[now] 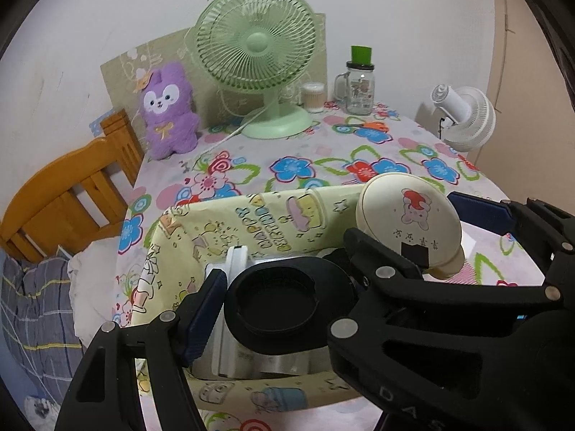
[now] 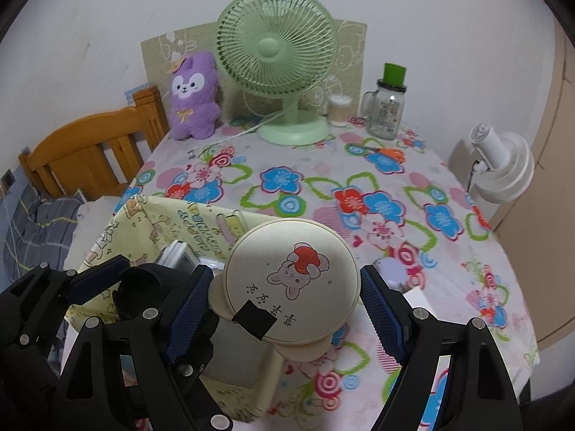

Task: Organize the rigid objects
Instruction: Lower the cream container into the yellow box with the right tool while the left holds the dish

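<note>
- I think I am at the putting-in step: things go into the yellow cloth box [image 1: 251, 222], which sits at the near left corner of the surface [image 2: 323, 179].
- My right gripper [image 2: 284, 294] has a round cream case [image 2: 294, 283] with a bunny picture between its fingers. The blue pads [image 2: 377, 298] look a little apart from its sides, so I cannot tell if the case is clamped or just let go.
- The case is over the right edge of the box, partly above the surface.
- My left gripper [image 1: 334, 265] is wide apart, over the box. A black round cap [image 1: 287, 301] on a silver thing [image 1: 230, 323] lies inside the box, between its fingers. I cannot tell if they touch it.
- Next, I think the case must move left and down, so it drops inside and not on the rim.
- At the far edge stand a green fan [image 2: 276, 46], a purple plush bunny [image 2: 194, 97], a glass jar [image 2: 388, 107] and a tub of cotton swabs [image 2: 339, 109].
- A wooden bed frame [image 2: 90, 143] is on the left, a white fan [image 2: 503, 168] on the right.
</note>
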`<act>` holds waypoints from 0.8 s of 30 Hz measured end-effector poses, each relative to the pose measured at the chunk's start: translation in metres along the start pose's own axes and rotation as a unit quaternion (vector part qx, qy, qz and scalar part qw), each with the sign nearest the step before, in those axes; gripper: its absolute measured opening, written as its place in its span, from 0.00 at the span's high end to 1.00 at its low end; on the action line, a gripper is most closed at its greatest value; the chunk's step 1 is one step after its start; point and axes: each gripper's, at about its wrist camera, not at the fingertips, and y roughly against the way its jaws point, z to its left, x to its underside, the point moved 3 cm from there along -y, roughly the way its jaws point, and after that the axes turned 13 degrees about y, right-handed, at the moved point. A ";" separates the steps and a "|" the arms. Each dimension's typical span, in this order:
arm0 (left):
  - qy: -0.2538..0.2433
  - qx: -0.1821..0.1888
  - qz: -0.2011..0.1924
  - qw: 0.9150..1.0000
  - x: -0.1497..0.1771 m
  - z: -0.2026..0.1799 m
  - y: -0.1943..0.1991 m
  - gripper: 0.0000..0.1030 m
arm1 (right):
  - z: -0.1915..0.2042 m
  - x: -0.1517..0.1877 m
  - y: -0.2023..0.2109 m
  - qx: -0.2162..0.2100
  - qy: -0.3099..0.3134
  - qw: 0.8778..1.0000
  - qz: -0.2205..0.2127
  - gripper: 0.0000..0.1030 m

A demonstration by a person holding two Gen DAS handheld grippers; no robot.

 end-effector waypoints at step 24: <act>0.041 -0.030 0.037 0.998 -0.002 0.040 -0.045 0.26 | 0.027 -0.014 -0.049 0.025 0.034 0.999 0.029 0.17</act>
